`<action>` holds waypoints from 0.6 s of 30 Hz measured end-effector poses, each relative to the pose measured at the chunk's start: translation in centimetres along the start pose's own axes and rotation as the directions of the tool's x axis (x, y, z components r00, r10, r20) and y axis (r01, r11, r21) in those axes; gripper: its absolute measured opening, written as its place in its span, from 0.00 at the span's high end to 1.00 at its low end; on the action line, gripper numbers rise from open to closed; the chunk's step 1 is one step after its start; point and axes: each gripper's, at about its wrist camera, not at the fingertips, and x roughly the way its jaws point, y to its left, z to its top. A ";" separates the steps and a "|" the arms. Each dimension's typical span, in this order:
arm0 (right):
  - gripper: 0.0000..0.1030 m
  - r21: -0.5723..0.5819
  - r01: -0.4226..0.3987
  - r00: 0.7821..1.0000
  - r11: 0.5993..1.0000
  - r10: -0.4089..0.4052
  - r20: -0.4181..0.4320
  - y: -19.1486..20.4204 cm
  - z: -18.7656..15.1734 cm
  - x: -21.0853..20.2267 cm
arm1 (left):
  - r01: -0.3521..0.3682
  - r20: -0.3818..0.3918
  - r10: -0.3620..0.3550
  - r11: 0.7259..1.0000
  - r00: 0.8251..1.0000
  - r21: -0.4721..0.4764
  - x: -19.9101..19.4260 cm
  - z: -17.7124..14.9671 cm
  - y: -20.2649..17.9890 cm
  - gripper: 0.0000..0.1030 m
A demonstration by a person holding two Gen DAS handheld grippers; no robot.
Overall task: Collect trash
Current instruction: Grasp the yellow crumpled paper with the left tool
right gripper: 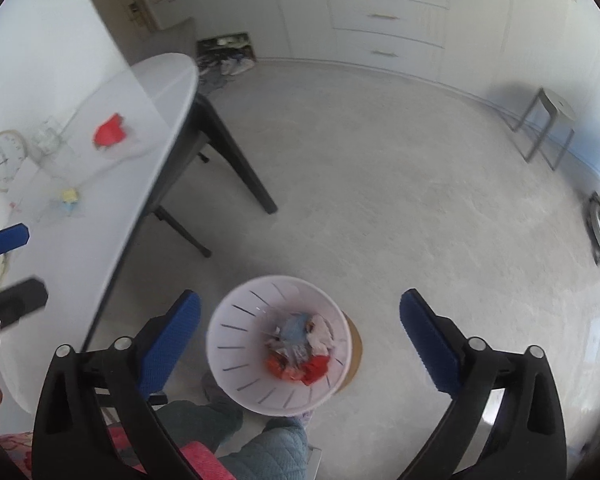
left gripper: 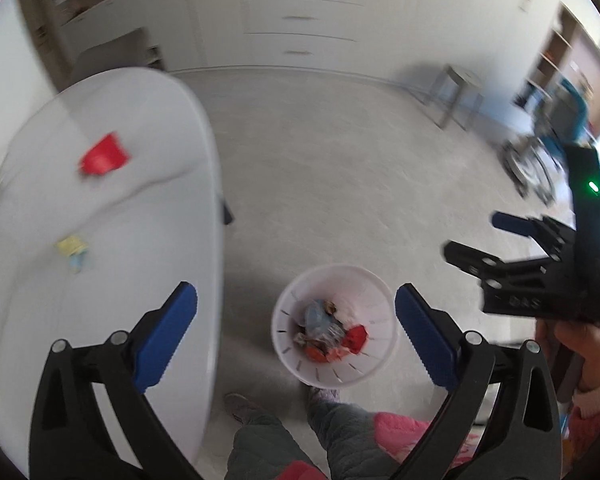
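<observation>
Left wrist view: the left claw (left gripper: 296,334) is seen spread wide and holding nothing, poised above the white waste basket (left gripper: 374,280) on the floor, in which crumpled wrappers (left gripper: 332,334) in red, blue and white are already gathered. The right claw (right gripper: 300,340), likewise released and empty, is shown over the same basket from the right wrist view. Part of the job is judged done, since several pieces lie in the basket between the claws' fingers. Two items are left on the white worktop (left gripper: 148,208), ahead and to the left of both claws: a red piece (left gripper: 103,159) farther off, and a small yellow scrap (left gripper: 73,247) nearer. A clock (right gripper: 5,159) and clear glassware (right gripper: 46,138), beyond the scraps at the far left, are blurred and are not taken for trash.
</observation>
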 end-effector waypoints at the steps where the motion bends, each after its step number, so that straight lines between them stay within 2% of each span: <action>1: 0.03 -0.028 -0.020 1.000 0.999 0.021 0.012 1.0 0.8 -0.1 | -0.020 0.005 0.020 0.999 1.000 -0.040 -0.2 0.1 1.4 0.08; 5: 0.03 -0.126 -0.088 0.995 0.988 0.093 0.029 5.0 4.0 0.4 | -0.130 -0.002 0.132 0.971 0.991 -0.201 -0.1 0.1 7.8 0.08; 9: 0.03 -0.206 -0.138 0.988 0.969 0.149 0.036 9.3 7.1 1.6 | -0.238 -0.025 0.243 0.912 0.970 -0.333 0.3 -0.5 14.0 0.08; 11: 0.03 -0.234 -0.156 0.985 0.960 0.169 0.038 11.2 8.4 2.2 | -0.272 -0.042 0.277 0.884 0.960 -0.381 1.1 -0.6 16.5 0.08; 15: 0.03 -0.279 -0.179 0.980 0.943 0.198 0.038 14.9 10.8 3.7 | -0.285 -0.070 0.284 0.852 0.956 -0.439 3.3 -0.3 20.3 0.08; 18: 0.03 -0.292 -0.196 0.976 0.936 0.214 0.029 17.7 12.6 5.2 | -0.299 -0.099 0.286 0.841 0.953 -0.451 5.8 0.6 22.7 0.08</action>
